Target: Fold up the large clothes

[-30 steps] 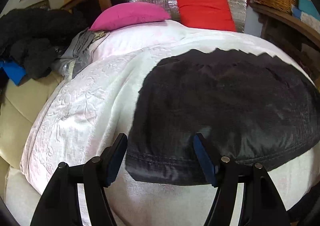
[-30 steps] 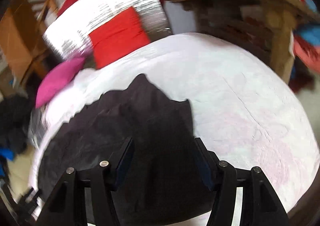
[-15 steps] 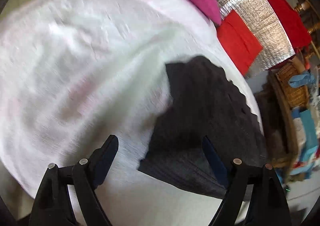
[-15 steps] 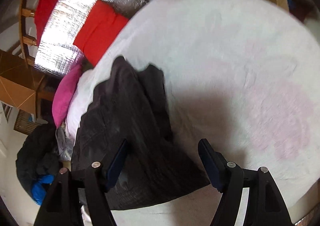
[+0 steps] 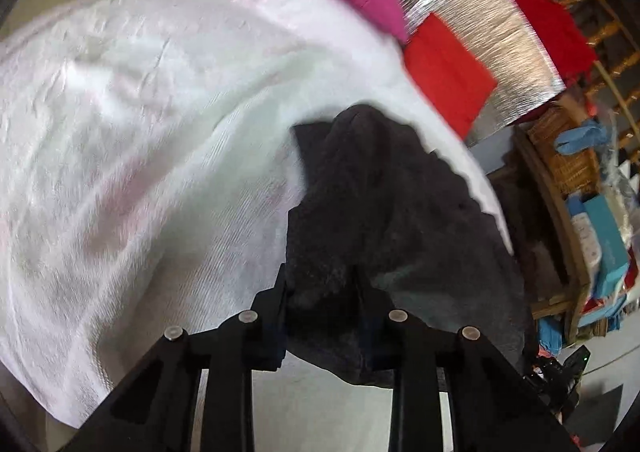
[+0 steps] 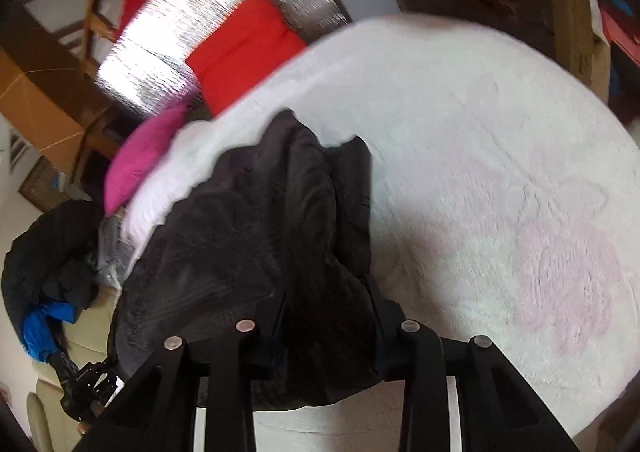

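The dark garment (image 5: 384, 220) lay on the white bedspread (image 5: 140, 156) of the bed, near its front edge, bunched into ridges and not flat. In the right wrist view the same garment (image 6: 260, 236) ran from the front edge of the bed toward the pink pillow (image 6: 144, 156), with loose folds and an uneven outline. No neat fold was visible, so the folding was judged to be at an early stage. Remaining work, as a judgement: lift or draw the near edge, lay one part over the other, and square the result.

The left tongs (image 5: 320, 292) were narrowed to a small gap and closing, with a bunch of the garment's near edge between the two arms. The cloth filled the gap, and the pads appeared to press on it.

The right tongs (image 6: 328, 300) were likewise narrowed and closing, with dark fabric from the near edge gathered between the arms. The two pairs of tongs held separate points along the same near edge. Blur prevented a reading of which part of the garment each point was.
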{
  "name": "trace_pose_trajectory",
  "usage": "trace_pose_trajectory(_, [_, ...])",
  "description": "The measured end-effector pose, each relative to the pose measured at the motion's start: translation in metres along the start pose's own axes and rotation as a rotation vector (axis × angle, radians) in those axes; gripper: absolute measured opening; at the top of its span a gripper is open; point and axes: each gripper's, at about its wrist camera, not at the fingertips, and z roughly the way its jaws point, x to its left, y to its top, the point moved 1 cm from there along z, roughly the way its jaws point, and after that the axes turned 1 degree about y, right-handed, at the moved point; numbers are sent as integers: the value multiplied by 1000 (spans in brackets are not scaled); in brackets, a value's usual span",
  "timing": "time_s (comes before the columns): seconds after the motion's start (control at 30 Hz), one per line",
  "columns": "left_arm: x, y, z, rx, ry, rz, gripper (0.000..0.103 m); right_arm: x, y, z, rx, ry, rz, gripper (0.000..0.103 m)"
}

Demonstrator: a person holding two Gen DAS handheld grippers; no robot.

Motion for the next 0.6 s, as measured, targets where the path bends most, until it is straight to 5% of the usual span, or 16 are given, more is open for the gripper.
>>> trace_pose_trajectory(0.17, [7, 2, -5, 21, 54, 10, 45, -1, 5, 5, 46, 5, 19, 41])
trace_pose_trajectory(0.23, [4, 8, -13, 49, 66, 7, 58, -3, 11, 2, 58, 27, 54, 65])
trace_pose_trajectory(0.3, [3, 18, -22, 39, 21, 0, 64, -5, 23, -3, 30, 106, 103, 74])
trace_pose_trajectory(0.43, [-2, 53, -27, 3, 9, 7, 76, -9, 56, 3, -1, 144, 116, 79])
trace_pose_trajectory(0.6, [7, 78, 12, 141, -65, -47, 80, -30, 87, 53, 150, 231, 212, 79])
